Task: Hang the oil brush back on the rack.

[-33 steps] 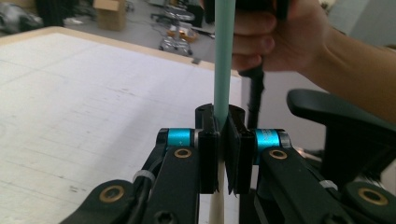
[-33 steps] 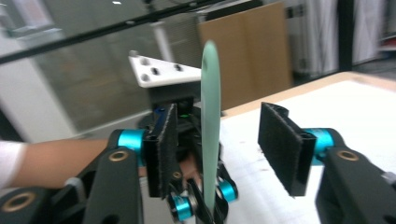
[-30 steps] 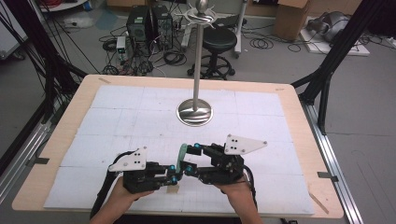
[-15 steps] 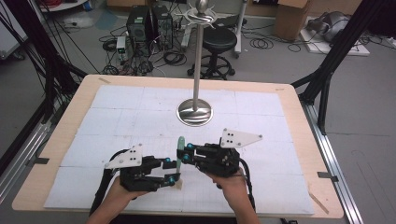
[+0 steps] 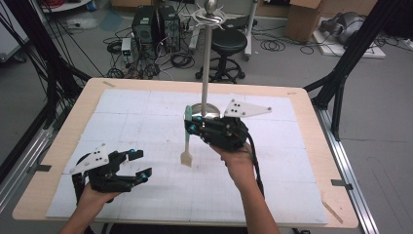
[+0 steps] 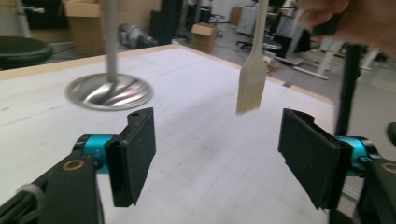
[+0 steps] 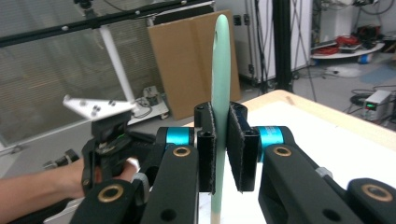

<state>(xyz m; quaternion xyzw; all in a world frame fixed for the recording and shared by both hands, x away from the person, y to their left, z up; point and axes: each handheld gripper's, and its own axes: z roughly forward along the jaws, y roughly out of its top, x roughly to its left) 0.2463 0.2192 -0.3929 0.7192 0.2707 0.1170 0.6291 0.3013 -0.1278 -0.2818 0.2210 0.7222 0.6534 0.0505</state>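
The right claw (image 5: 189, 127) is hovering above the bench (image 5: 146, 105), raised and clamping the mint handle of a spatula (image 5: 187, 139) that is hanging blade-down. The left claw (image 5: 139, 163) is sitting low near the bench's near-left corner, its jaws having just been opening, nothing between them.

both claws (image 5: 138, 164) (image 5: 187, 127) are black with teal knobs, brass-ringed screws, flat pads, grey triangle plates, black cables; bare forearms, no sleeves
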